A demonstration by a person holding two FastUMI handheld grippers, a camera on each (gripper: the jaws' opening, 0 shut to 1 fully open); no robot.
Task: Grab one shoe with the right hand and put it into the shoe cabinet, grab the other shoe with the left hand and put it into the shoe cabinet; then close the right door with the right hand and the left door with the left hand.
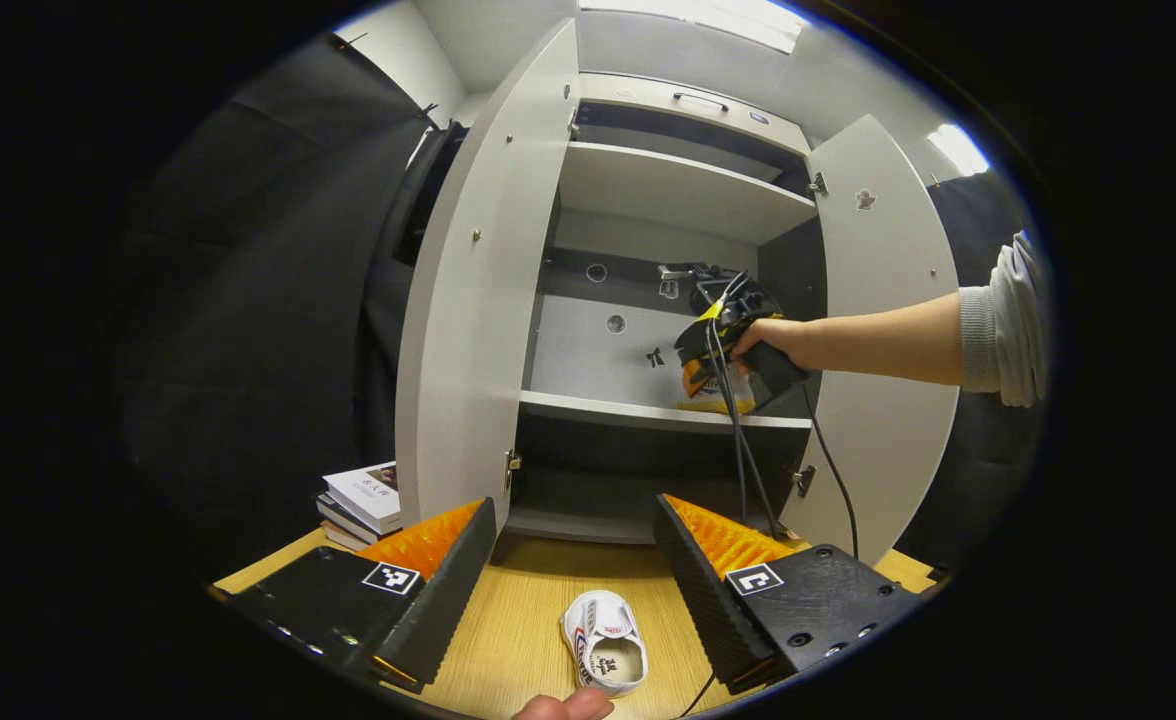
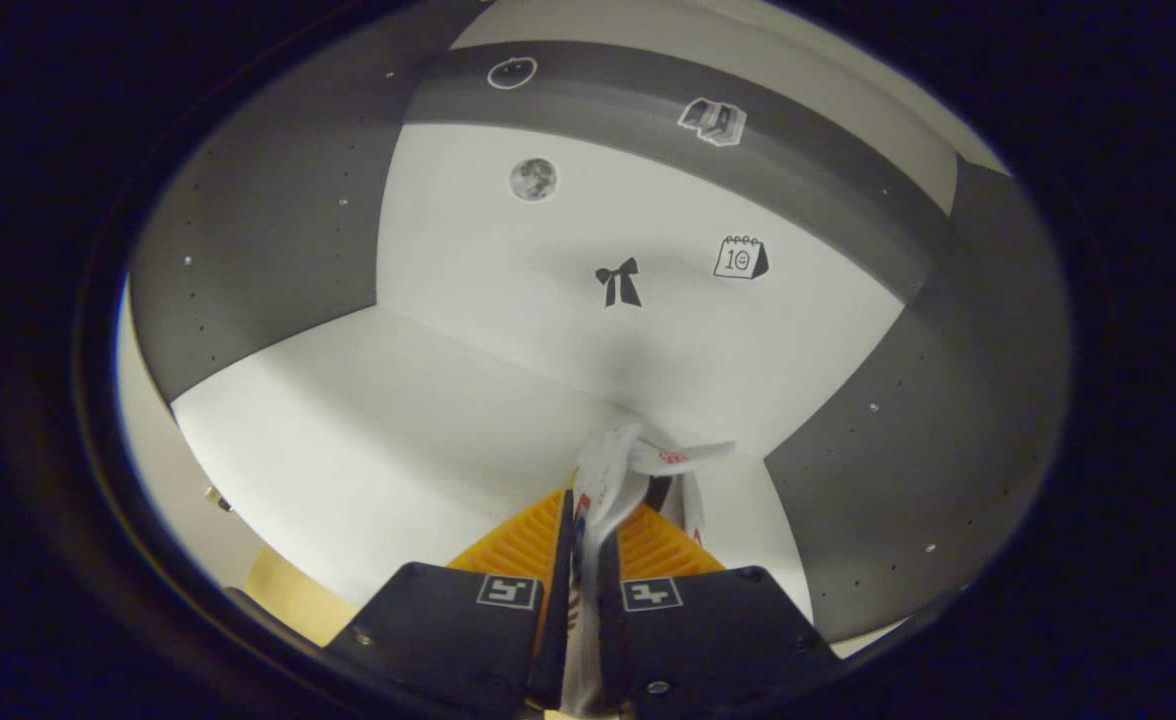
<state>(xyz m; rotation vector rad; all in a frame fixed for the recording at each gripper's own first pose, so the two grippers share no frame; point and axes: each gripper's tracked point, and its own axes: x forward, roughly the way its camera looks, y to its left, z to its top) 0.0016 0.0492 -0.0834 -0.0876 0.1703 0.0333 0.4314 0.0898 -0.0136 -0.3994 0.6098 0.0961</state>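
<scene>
Inside the shoe cabinet (image 1: pixel 648 190), your right gripper (image 2: pixel 588 545) is clamped on one shoe (image 2: pixel 613 475) above the middle shelf (image 2: pixel 368 420). Release too high and it may tumble out (open doors). Left gripper (image 1: pixel 573 560) gapes over the other shoe (image 1: pixel 605 655).

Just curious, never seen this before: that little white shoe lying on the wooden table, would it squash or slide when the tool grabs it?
The shoe looks small and soft, so probably light. Its twin bends where the right tool pinches it, so expect squashing. On the smooth table it may slide if nudged.
</scene>
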